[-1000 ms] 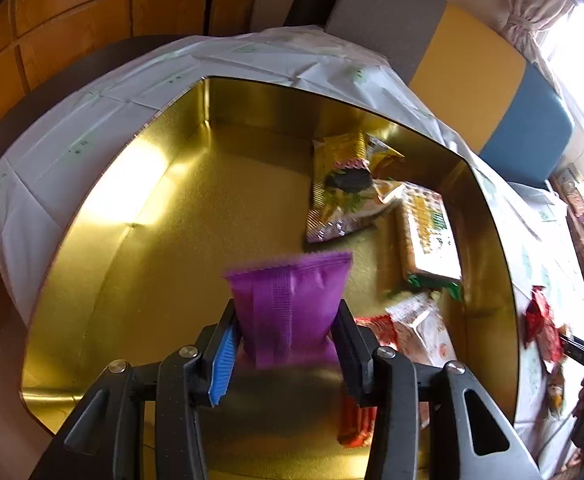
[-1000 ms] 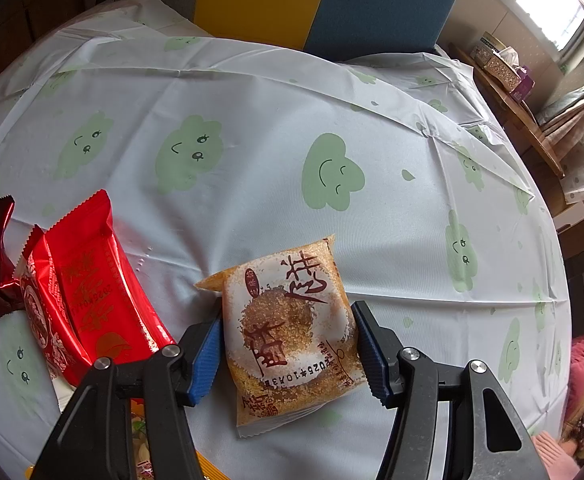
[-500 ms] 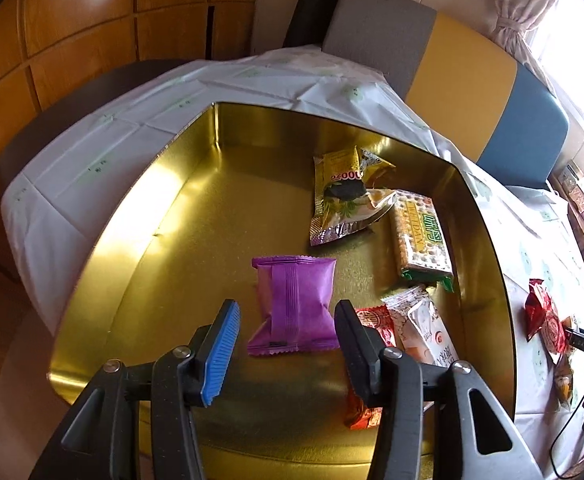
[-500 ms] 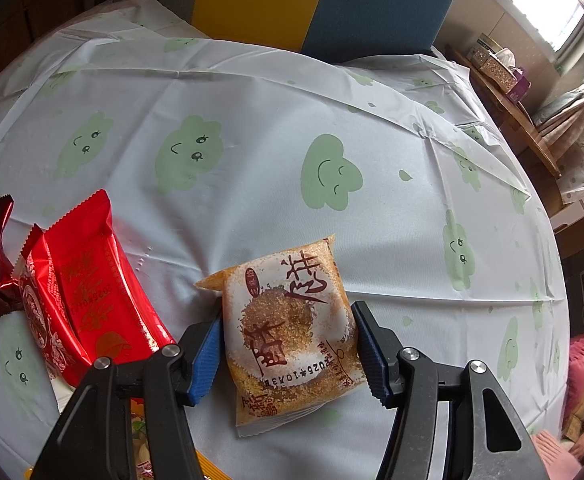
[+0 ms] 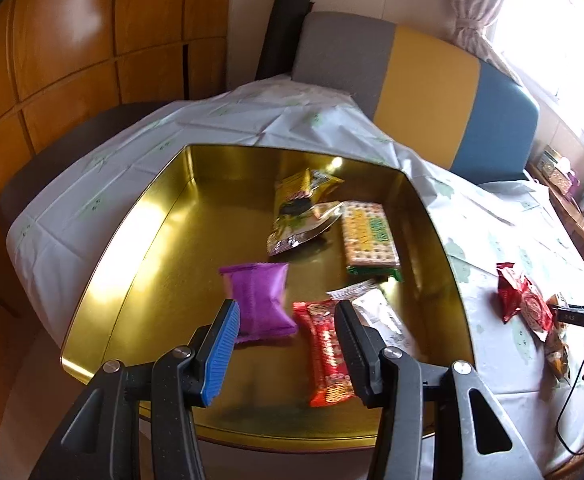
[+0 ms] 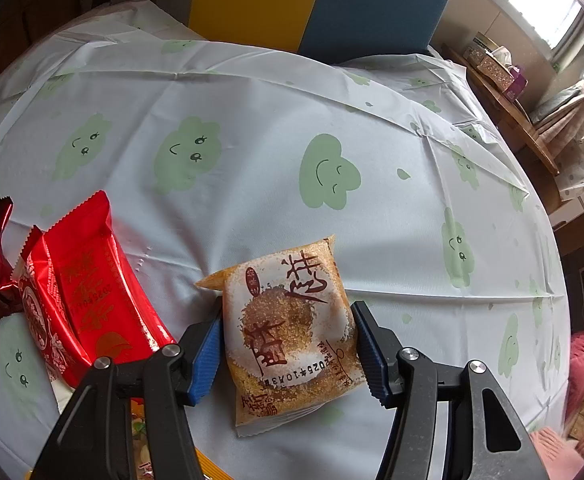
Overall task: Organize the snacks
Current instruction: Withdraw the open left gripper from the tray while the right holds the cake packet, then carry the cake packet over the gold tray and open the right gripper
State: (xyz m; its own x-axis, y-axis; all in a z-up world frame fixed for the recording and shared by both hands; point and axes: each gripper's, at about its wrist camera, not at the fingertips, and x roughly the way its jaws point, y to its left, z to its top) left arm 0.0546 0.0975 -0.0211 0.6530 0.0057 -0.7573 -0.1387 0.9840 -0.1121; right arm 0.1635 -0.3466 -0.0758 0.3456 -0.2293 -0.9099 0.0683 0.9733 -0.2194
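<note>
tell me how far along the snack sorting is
Done: the gold tin holds several snacks, including the purple packet, which lies free below the open left claw. In hand: the right claw brackets the brown pastry packet on the tablecloth. Left: that packet and the red packets beside it.

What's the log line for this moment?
left gripper: open above gold tin | purple packet: in tin | right gripper: around brown pastry packet
</note>
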